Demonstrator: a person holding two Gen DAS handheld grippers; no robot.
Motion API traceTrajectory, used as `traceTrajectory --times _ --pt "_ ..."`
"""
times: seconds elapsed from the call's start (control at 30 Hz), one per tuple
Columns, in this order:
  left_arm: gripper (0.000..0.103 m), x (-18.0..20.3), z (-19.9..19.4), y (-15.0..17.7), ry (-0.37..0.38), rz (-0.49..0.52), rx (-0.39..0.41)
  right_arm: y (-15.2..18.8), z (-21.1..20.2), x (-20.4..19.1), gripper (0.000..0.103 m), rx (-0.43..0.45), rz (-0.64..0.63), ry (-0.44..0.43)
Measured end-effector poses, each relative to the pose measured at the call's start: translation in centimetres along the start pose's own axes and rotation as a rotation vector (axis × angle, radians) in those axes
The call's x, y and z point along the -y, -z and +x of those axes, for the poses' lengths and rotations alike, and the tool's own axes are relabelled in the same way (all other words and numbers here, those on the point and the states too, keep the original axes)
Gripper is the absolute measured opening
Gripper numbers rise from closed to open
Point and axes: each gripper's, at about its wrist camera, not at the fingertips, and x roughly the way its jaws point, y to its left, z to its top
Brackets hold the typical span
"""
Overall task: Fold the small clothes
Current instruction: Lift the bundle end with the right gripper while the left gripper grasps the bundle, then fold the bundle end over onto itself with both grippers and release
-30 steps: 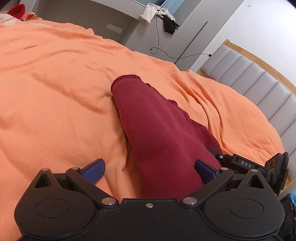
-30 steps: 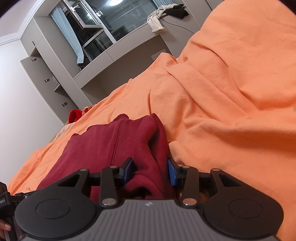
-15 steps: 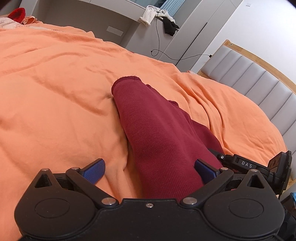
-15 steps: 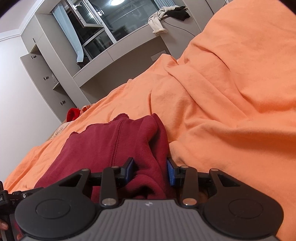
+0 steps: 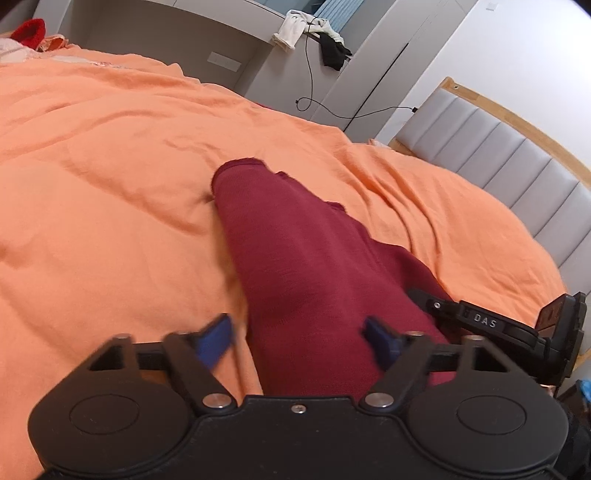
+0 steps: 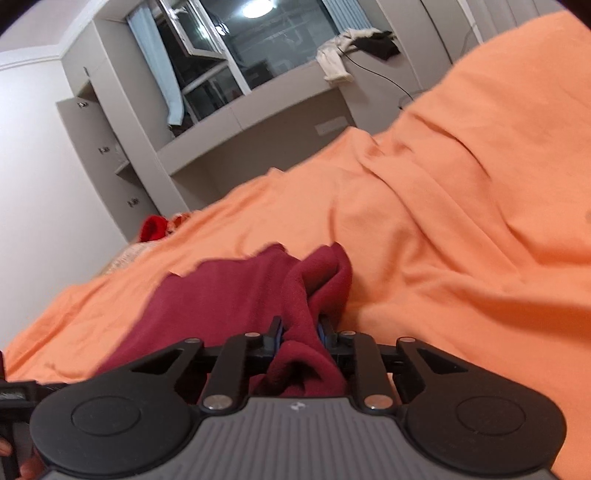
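A dark maroon knit garment [image 5: 295, 251] lies lengthwise on the orange bedspread [image 5: 110, 166]. My left gripper [image 5: 297, 341] straddles its near end and its jaws are closing. The right blue pad [image 5: 380, 341] touches the cloth, while the left pad [image 5: 216, 341] is still just off its edge. In the right wrist view my right gripper [image 6: 300, 332] is closing, pinching a bunched fold of the same garment [image 6: 221, 295], which rises a little off the bedspread [image 6: 443, 221]. The right gripper's black body [image 5: 480, 321] shows at the garment's right side.
A grey padded headboard [image 5: 517, 155] with a wooden rim borders the bed on the right. A red piece of clothing [image 6: 153, 227] lies at the far end of the bed. Clothes [image 5: 295, 29] and a cable hang over the grey ledge below the window.
My left gripper's jaws have narrowed toward the garment. My right gripper's jaws have closed on the bunched fold and risen slightly, pulling the cloth up.
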Motion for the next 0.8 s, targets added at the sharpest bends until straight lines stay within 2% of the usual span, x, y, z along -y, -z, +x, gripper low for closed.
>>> traceTrajectory --times 0.03,0.13,0.23,0.33,0.6,0.7,0.8 --pt "0.054 0.0 -0.1 -0.1 0.013 -0.008 -0.001 -0.1 -0.1 -0.5 0.019 0.009 -0.003 -0.011" --pt "0.031 0.3 -0.4 -0.3 0.017 -0.015 0.008 -0.4 -0.3 -2.1 0.019 0.035 -0.032 -0.042" --pt "0.021 1.0 -1.3 -0.7 0.002 0.018 0.057 -0.8 -0.6 -3.6 0.019 0.079 -0.057 -0.062" --pt "0.02 1.6 -2.7 -1.5 -0.01 0.05 0.111 -1.4 -0.8 -4.5 0.018 0.136 -0.051 -0.101" --pt "0.02 1.7 -6.8 -3.1 -0.157 0.145 0.267 -2.2 1.6 -8.2 0.018 0.23 -0.099 -0.171" --pt "0.021 1.0 -7.6 -3.6 -0.205 0.155 0.275 -1.8 3.4 -9.0 0.018 0.199 -0.126 -0.147" --pt "0.022 -0.2 -7.0 -3.3 -0.238 0.135 0.236 -1.2 5.2 -8.7 0.018 0.128 -0.116 -0.094"
